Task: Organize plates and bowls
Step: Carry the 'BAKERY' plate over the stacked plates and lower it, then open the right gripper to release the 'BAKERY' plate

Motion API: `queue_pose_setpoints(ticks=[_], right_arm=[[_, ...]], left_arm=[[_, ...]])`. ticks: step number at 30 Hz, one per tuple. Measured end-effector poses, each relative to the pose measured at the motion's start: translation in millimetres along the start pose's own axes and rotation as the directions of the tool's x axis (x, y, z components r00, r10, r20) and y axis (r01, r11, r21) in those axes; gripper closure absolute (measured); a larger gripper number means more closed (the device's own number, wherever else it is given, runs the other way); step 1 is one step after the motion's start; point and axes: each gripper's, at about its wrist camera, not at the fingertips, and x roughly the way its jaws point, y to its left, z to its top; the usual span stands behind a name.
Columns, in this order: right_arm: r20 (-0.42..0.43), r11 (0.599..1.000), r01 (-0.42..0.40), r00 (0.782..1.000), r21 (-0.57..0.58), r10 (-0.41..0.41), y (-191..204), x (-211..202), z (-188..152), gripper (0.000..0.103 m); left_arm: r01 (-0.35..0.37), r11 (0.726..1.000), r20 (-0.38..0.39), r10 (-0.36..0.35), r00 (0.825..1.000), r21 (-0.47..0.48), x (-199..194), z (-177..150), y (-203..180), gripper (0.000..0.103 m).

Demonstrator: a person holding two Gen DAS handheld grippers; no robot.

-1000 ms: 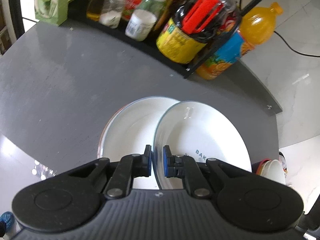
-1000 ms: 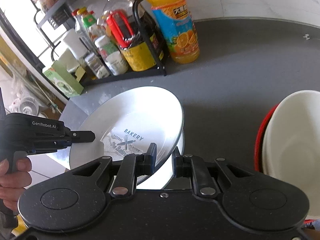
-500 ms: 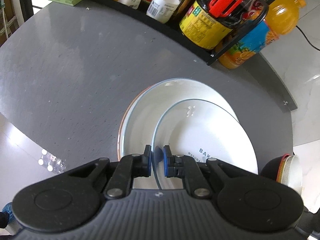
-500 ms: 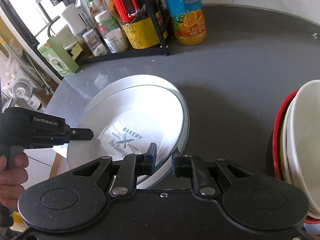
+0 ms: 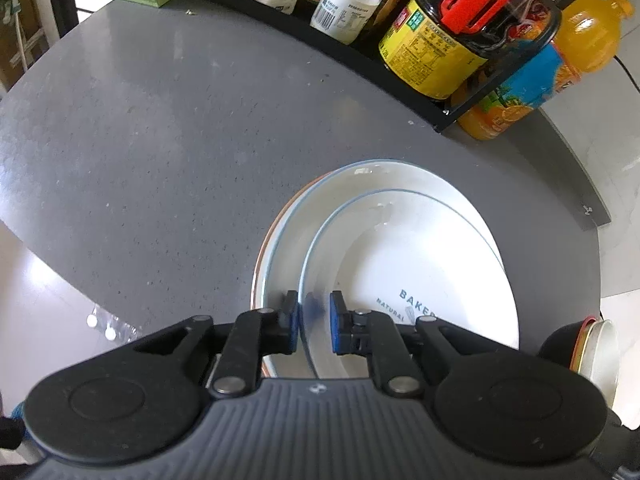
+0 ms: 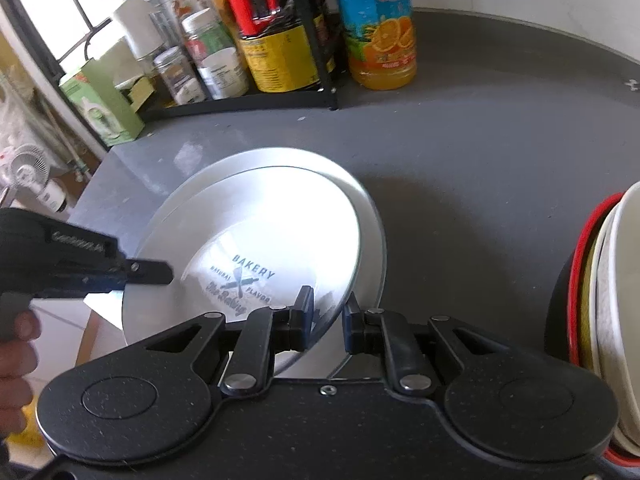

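A gray table (image 5: 168, 128) is holding everything. A black rack (image 5: 360, 56) full of bottles and jars is sitting on its far side. An orange juice bottle (image 6: 380, 28) is standing just right of the rack. A green box (image 6: 102, 104) is sitting at the left. Stacked plates (image 5: 288, 248) are lying near. Stacked bowls (image 6: 608, 280) are sitting at the right.

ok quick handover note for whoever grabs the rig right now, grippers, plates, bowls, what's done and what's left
Left gripper: open, fingers either side of the bakery plate's left rim.
Right gripper: open, straddling the same plate's right rim.
The bakery plate sits slightly off-centre on the plate stack on the grey table.
Bowls are nested at the right.
Done: plate on the stack, bowls nested.
Left: back both grippers away, perhaps nudge the plate centred.
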Motion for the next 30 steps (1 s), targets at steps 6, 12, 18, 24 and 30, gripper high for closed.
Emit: queue_pose_setpoints(ticks=[6, 12, 18, 24, 30], right_arm=[[0.008, 1.0, 0.019, 1.0, 0.005, -0.019, 0.3, 5.6, 2.1, 0.09], [0.006, 1.0, 0.016, 1.0, 0.017, -0.017, 1.6, 11.2, 1.9, 0.089], [-0.005, 1.0, 0.031, 1.0, -0.004, -0.031, 9.1, 18.2, 3.6, 0.087], [-0.008, 0.998, 0.051, 0.999, -0.021, -0.052, 15.1, 20.3, 4.4, 0.084], [-0.038, 0.998, 0.05, 0.998, 0.024, -0.049, 15.2, 16.4, 5.8, 0.078]], left_arm=[[-0.009, 1.0, 0.043, 0.01, 0.999, -0.017, -24.1, 11.3, 1.3, 0.082], [-0.008, 1.0, 0.08, 0.01, 0.997, -0.028, -41.6, 15.0, 7.9, 0.076], [-0.048, 0.998, 0.082, 0.05, 0.995, -0.029, -44.5, 11.7, 10.0, 0.05], [-0.062, 0.998, 0.096, 0.064, 0.993, -0.023, -51.0, 7.4, 16.8, 0.035], [-0.075, 0.997, 0.115, 0.075, 0.991, -0.006, -54.1, 2.9, 21.5, 0.026]])
